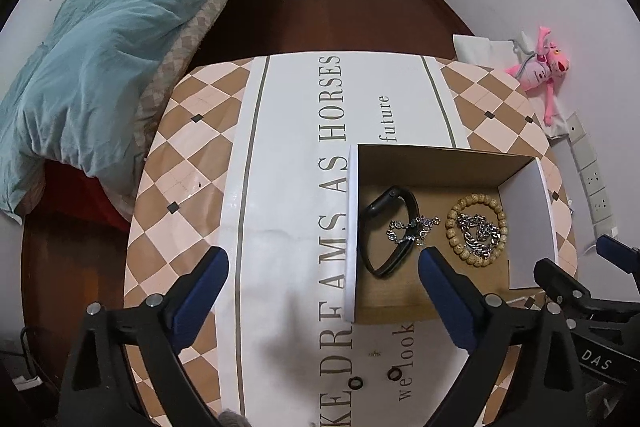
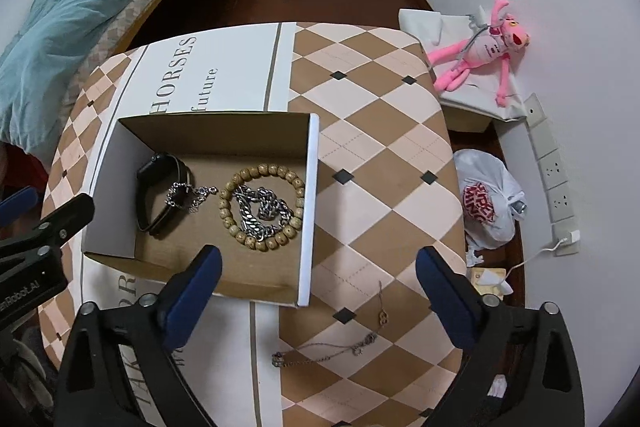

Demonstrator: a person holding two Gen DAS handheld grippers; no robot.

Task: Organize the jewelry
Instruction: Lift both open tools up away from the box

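While a thin silver chain necklace [image 2: 326,349] is lying loose on the chequered tablecloth [image 2: 380,147], near-right of the open cardboard box [image 2: 308,211], the right gripper [image 2: 318,301] is hovering spread and empty above it; descending centred on bunched links should be helping. The left gripper [image 1: 324,301] is hanging spread too.

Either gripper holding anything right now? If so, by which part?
Nothing held. The left gripper and right gripper both have jaws wide open and empty, hovering above the table; the thin necklace lies loose outside the box.
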